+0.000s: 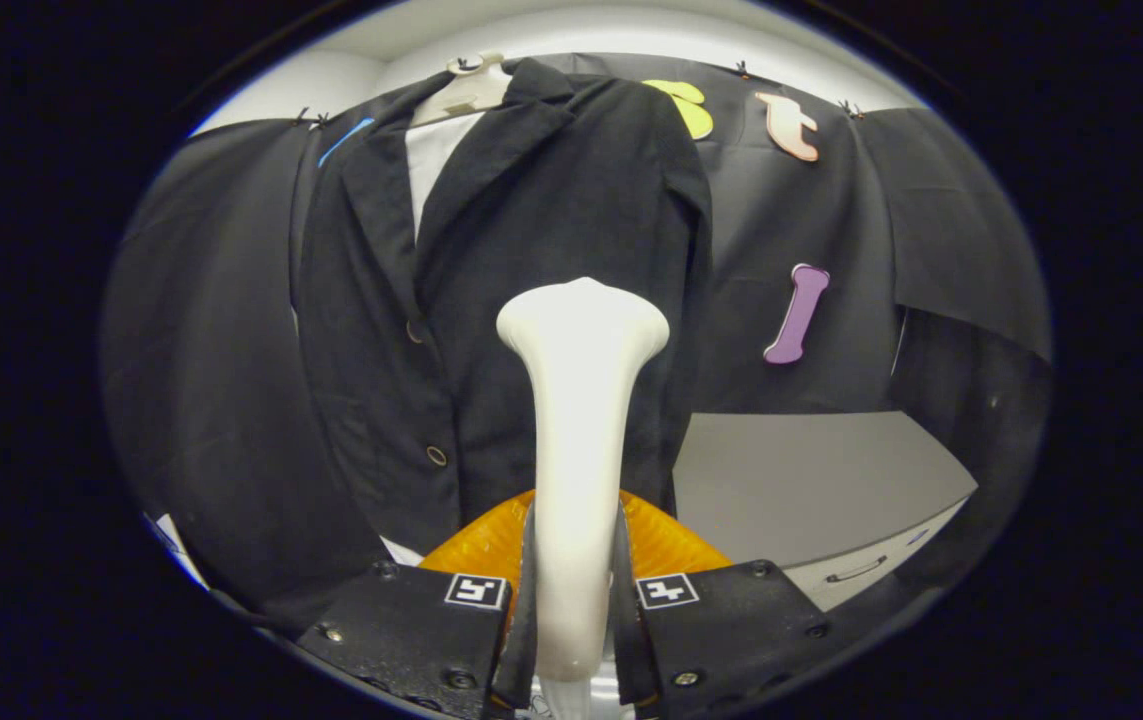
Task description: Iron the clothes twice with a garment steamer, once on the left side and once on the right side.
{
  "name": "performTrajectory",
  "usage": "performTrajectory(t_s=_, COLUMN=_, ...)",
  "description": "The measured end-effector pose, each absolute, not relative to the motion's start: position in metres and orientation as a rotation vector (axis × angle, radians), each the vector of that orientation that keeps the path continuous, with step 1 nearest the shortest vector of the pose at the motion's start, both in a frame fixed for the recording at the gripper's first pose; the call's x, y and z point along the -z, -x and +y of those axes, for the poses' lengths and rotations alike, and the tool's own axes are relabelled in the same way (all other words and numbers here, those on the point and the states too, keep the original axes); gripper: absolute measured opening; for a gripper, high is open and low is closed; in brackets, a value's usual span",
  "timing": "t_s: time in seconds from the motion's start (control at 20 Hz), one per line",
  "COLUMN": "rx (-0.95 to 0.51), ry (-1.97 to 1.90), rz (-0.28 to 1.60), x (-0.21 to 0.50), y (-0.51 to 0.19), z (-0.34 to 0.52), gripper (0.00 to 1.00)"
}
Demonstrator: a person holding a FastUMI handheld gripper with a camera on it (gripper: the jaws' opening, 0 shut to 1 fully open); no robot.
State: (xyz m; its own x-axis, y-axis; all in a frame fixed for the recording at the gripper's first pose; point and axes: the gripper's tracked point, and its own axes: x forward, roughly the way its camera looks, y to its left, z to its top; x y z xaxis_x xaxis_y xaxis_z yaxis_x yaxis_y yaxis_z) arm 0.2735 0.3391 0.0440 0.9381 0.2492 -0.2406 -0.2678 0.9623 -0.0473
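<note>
A white garment steamer (pixel 579 400) stands upright between my fingers, and my gripper (pixel 576 590) is shut on its handle. Its flared head points at a black jacket (pixel 521 260) hanging just beyond it on a pale mannequin form (pixel 461 90), with a white shirt (pixel 431 160) showing at the collar. The steamer head sits in front of the jacket's right front panel, about mid-chest height. Two buttons (pixel 436 455) run down the jacket to the left of the head. Whether the head touches the cloth I cannot tell.
An orange object (pixel 671 540) sits low behind the fingers. A grey cabinet top (pixel 811 480) with a drawer handle (pixel 856 570) lies to the right of the jacket. Black cloth walls hang behind and on both sides.
</note>
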Motion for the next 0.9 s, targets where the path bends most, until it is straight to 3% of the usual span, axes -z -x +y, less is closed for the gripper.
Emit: performTrajectory(t_s=0.9, rx=-0.233, ry=0.088, rz=0.328, x=0.059, y=-0.27, z=0.347, gripper=0.34)
